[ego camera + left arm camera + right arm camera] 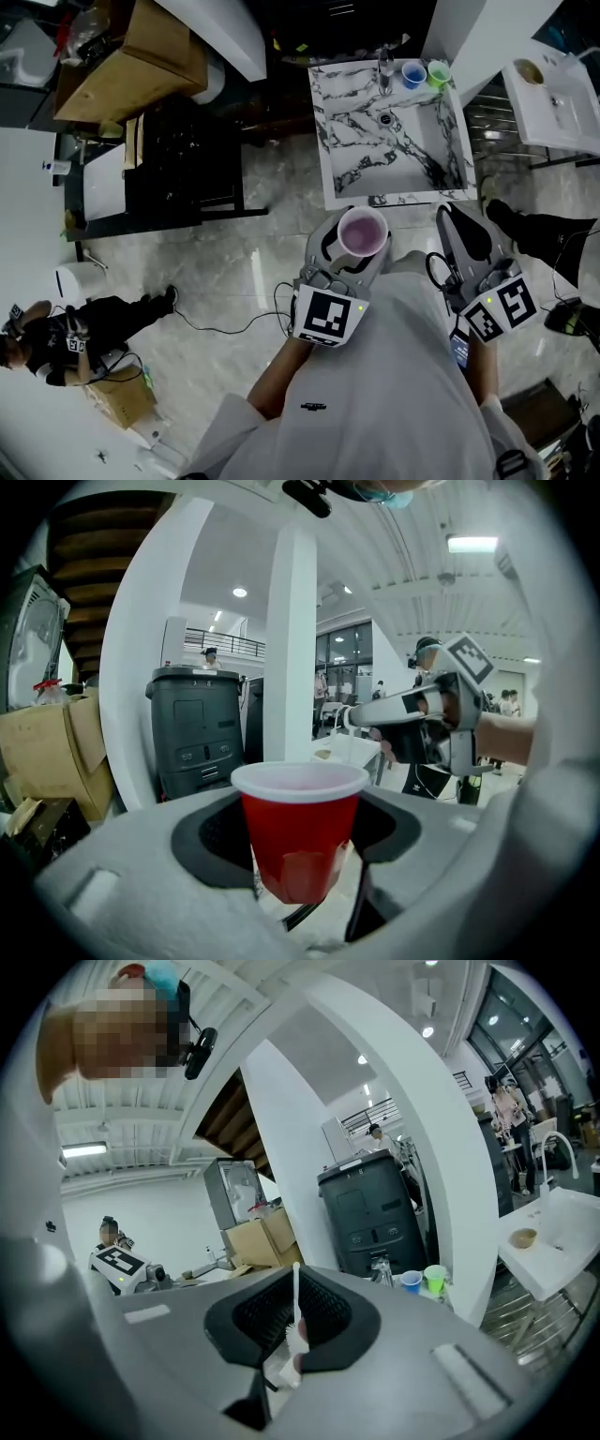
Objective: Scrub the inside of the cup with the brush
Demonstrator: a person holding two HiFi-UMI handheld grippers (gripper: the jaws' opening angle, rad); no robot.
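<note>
My left gripper (359,228) is shut on a red plastic cup (362,231) with a white rim, held upright in front of my chest, its mouth facing up. In the left gripper view the cup (298,832) sits squeezed between the two jaws. To its right, my right gripper (461,227) is shut on a thin white brush (294,1318), which stands upright between the jaws in the right gripper view. The brush is not visible in the head view. The two grippers are side by side and apart, and the brush is outside the cup.
A marble-patterned sink (412,178) with a faucet (384,67) stands just ahead; a blue cup (413,73) and a green cup (438,72) sit on its far rim. A white basin (555,103) is at the right, a dark bin (370,1213) and cardboard boxes (131,66) at the left. A person (56,342) crouches on the floor at the lower left.
</note>
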